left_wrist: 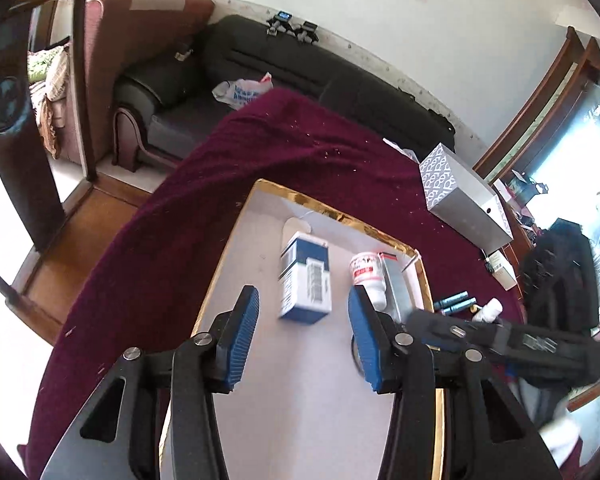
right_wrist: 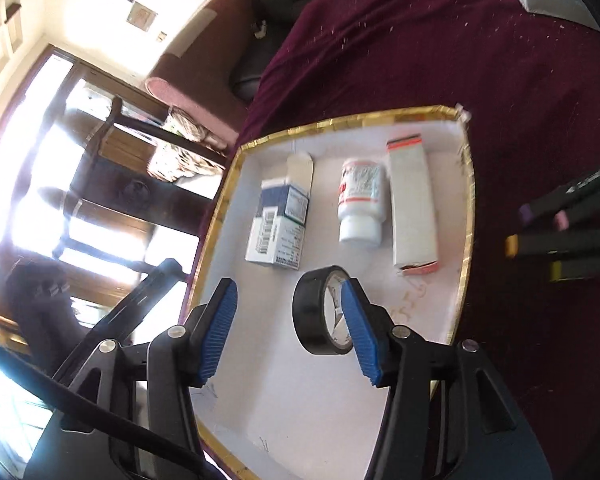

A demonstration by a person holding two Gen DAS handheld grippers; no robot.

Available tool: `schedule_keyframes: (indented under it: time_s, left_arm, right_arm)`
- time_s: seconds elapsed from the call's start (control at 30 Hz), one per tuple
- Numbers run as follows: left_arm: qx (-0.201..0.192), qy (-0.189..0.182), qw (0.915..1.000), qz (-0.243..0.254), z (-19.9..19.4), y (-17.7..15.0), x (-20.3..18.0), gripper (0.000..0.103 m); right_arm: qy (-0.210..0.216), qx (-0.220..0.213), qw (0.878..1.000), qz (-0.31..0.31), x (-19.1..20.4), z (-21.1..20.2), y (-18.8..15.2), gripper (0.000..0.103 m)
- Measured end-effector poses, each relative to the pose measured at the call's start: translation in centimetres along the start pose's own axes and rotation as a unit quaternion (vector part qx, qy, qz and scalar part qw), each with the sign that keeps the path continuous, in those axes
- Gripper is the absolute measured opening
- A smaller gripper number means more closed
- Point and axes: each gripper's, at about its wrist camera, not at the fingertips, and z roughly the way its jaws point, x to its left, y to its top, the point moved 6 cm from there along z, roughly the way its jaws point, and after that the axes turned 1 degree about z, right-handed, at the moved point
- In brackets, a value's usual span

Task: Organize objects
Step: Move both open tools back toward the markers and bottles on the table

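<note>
I saw a white tray (right_wrist: 466, 184) with a gold rim on the maroon cloth (right_wrist: 500, 60), holding a blue-and-white carton (right_wrist: 278, 226), a white bottle (right_wrist: 360, 204) and a long white box (right_wrist: 414, 208) at frame centre. My left gripper (left_wrist: 302, 342) was spread and empty. Only the right view showed black tape (right_wrist: 320, 316) touching my spread right gripper (right_wrist: 288, 330) and markers (right_wrist: 568, 220) at right; labels were illegible.

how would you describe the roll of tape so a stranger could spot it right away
On the maroon tablecloth lies a white tray with a gold rim. Inside it, nearest the camera, below the boxes and the bottle, stands the roll of black tape: the only round, black, ring-shaped thing there.
</note>
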Motion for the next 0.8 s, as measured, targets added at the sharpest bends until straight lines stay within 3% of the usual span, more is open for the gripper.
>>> schedule_keyframes:
  time_s: [0.07, 0.23, 0.4, 0.53, 0.63, 0.7, 0.8]
  left_arm:
    - [-0.007, 0.004, 1.0, 0.001, -1.1, -0.3, 0.3, 0.041]
    - [-0.021, 0.009, 0.9997, -0.001, -2.4, -0.2, 1.0, 0.041]
    - [-0.017, 0.007, 0.9998, 0.005, -2.2, -0.3, 0.3, 0.041]
    - [-0.005, -0.016, 0.9992, 0.035, -2.1, -1.2, -3.0, 0.042]
    - [0.005, -0.041, 0.997, 0.066, -1.8, -2.0, -6.5, 0.05]
    - [0.015, -0.057, 0.9948, 0.083, -1.3, -2.6, -8.8, 0.051]
    - [0.046, -0.085, 0.9888, 0.113, 0.4, -4.4, -13.1, 0.051]
  right_arm:
    - [0.005, 0.013, 1.0, 0.001, 0.8, 1.3, -0.3, 0.055]
    - [0.07, 0.047, 0.996, -0.005, 3.2, 2.9, -1.5, 0.056]
    - [0.039, 0.011, 0.999, -0.018, 2.1, 0.1, -0.7, 0.056]
    - [0.001, -0.047, 0.999, -0.019, -1.6, -5.9, 0.4, 0.055]
    - [-0.044, -0.103, 0.994, -0.016, -5.2, -12.3, 0.1, 0.056]
    - [-0.085, -0.143, 0.986, -0.008, -8.4, -16.7, -0.4, 0.067]
    - [-0.144, -0.184, 0.972, 0.025, -13.8, -21.8, -0.9, 0.073]
